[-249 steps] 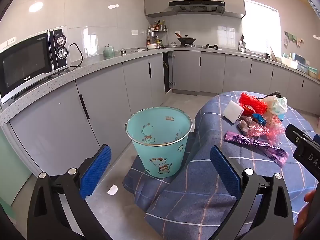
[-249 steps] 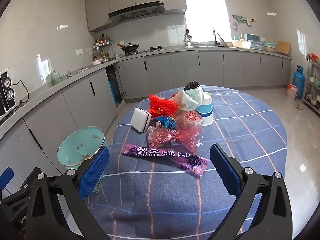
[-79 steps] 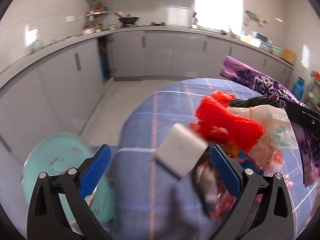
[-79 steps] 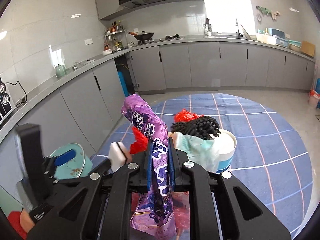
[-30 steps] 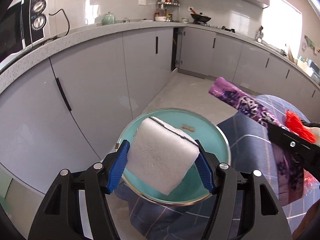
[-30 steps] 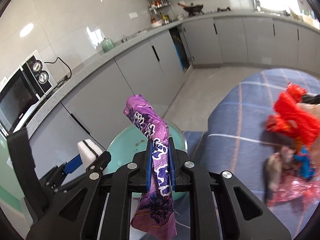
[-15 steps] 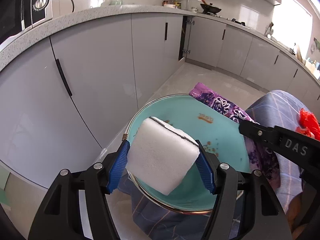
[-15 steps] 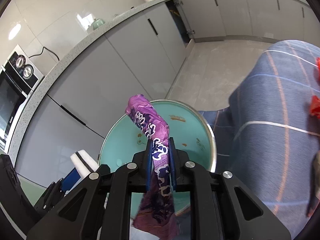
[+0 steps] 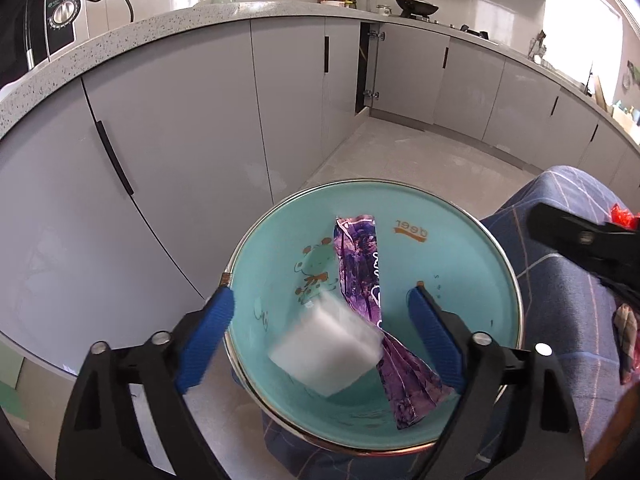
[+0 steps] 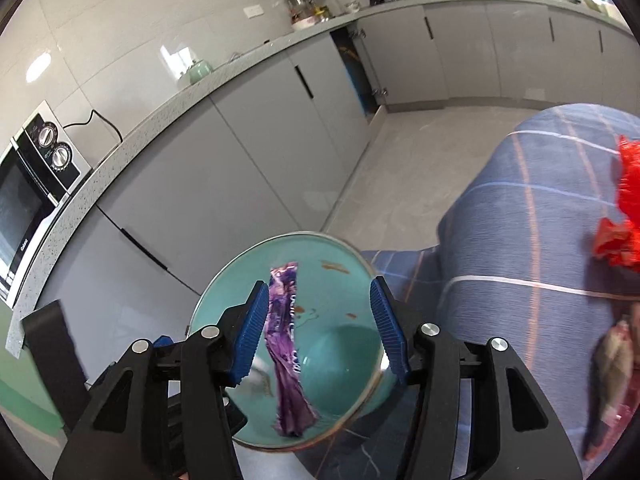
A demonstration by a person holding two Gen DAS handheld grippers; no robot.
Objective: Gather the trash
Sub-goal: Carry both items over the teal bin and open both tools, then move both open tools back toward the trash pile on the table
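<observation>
Hovering above the round teal plastic trash bin (image 9: pixel 460 264), the left gripper (image 9: pixel 320 320) has its blue-padded jaws spread wide and holds nothing. Between and below them a white rectangular foam sponge (image 9: pixel 326 350), blurred, sits inside the bin's mouth, apart from both pads. Beside it, a long crumpled purple plastic wrapper (image 9: pixel 366 284) lies inside the bin, leaning against its inner wall. The right gripper (image 10: pixel 318 330) is released too, jaws apart over the same bin (image 10: pixel 340 256), with the wrapper (image 10: pixel 286 344) just beside its left pad; whether they touch cannot be told. To the right, the desk under a blue checked cloth (image 10: pixel 532 248) carries red netting trash (image 10: pixel 626 220). Grey kitchen cabinets (image 9: pixel 192 112) stand on the far side.
</observation>
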